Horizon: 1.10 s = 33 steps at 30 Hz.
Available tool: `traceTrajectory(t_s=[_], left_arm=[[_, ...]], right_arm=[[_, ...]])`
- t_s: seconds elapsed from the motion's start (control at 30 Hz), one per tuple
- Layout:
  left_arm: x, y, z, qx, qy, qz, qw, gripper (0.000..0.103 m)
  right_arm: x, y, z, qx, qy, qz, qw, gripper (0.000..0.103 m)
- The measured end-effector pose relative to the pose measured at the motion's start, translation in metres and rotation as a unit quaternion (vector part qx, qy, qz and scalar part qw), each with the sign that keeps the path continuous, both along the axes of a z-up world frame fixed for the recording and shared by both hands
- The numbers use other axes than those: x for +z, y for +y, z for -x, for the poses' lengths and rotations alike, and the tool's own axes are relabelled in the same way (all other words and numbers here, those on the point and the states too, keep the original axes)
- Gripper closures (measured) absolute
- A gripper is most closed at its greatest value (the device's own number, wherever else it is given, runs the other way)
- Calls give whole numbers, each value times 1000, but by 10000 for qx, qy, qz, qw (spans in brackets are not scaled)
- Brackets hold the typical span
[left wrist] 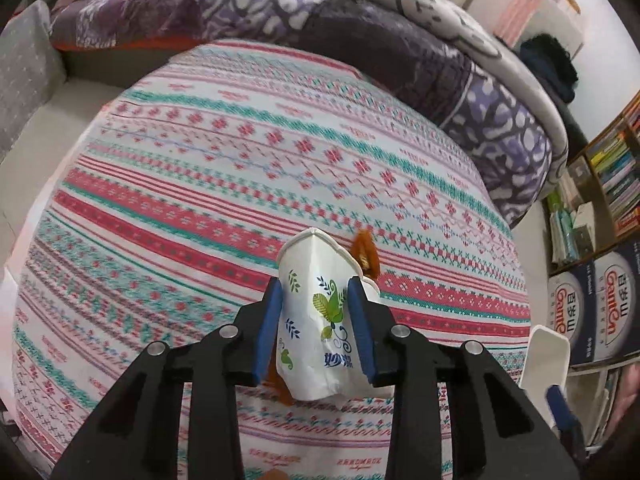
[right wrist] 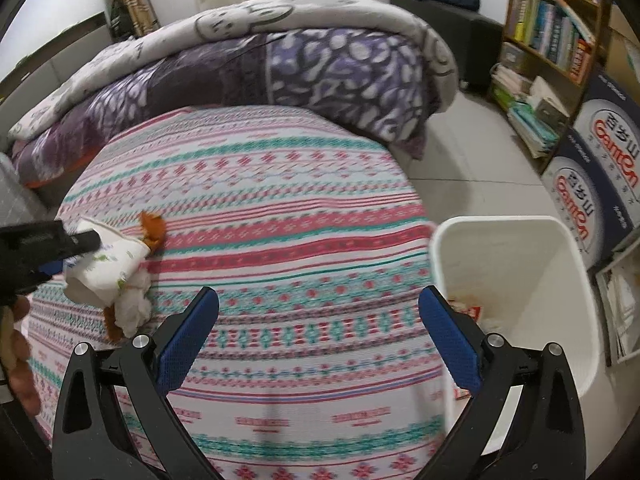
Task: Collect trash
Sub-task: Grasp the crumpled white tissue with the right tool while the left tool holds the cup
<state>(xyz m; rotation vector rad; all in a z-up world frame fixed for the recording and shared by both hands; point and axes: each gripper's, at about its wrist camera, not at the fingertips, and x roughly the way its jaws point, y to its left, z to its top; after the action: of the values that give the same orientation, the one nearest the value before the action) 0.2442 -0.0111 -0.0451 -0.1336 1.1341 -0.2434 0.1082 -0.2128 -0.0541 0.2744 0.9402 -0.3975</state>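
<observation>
My left gripper [left wrist: 316, 292] is shut on a crushed white paper cup [left wrist: 316, 312] with a green leaf print, held above the striped bed cover. Orange-brown scraps [left wrist: 365, 252] and white tissue stick out behind and under the cup. In the right wrist view the cup [right wrist: 108, 268] hangs at the far left with the tissue [right wrist: 134, 304] below it. My right gripper [right wrist: 318, 312] is open and empty over the bed's near right part. A white trash bin [right wrist: 516, 240] stands just right of it, with some trash inside.
The bed cover [right wrist: 280, 216] fills the middle. A folded purple and grey quilt [right wrist: 304, 68] lies along the far side. A bookshelf [right wrist: 560, 32] and blue water cartons [right wrist: 596, 160] stand on the right beyond a tiled floor [right wrist: 472, 148].
</observation>
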Motion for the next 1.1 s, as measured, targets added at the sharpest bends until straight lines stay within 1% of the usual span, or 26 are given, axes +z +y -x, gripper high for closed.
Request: traceTrajectory(t_s=[0.2,0.23,0.33,0.47,0.53,0.7,0.77,0.8,0.83,0.9,0.93,0.97,1.0,1.07,1.1], left_arm=[[32,39,3,343,-414,176,9984,69],[39,46,4,437,-530,149,9975,69],[48,60,8,588,-714,78,9957,69],[50,70,12,645,-809,-18,9946,69],[50,74,13,642,-831,-71,9944,68],[44,85,12,676,-784,-144,9945,68],[42,89,12,681,-765,-161,9946,68],[41,91,12,681,-754,-170,9947,68],[40,92,12,677,-739,-183,9948,68],[39,93,12,687,-730,-213,9947,68],[38,93,12,695,-736,-224,9946,68],[38,94,12,711,-747,-230,9944,68],[38,94,12,726,-758,-228,9942,68],[40,95,12,776,-793,-200,9936,68],[42,95,13,802,-814,-181,9933,68]], right_arm=[[-5,34,-14,537,-81,-101,9985,7],[-6,42,-18,677,-115,-128,9976,7],[-11,63,-26,1008,-158,-139,9947,7],[-21,84,-38,1331,-141,-98,9910,8],[-27,93,-44,1455,-97,-152,9892,13],[-42,105,-57,1585,23,-322,9868,20],[-49,108,-62,1602,95,-375,9863,24],[-52,108,-64,1603,131,-429,9861,29],[-56,108,-67,1589,179,-510,9858,36],[-59,107,-69,1557,177,-555,9861,43],[-57,108,-67,1589,116,-575,9856,61],[-56,108,-68,1676,74,-739,9830,72],[-55,109,-67,1677,66,-793,9826,75],[-46,111,-63,1629,-86,-599,9848,75],[-44,110,-62,1608,-140,-577,9852,75]])
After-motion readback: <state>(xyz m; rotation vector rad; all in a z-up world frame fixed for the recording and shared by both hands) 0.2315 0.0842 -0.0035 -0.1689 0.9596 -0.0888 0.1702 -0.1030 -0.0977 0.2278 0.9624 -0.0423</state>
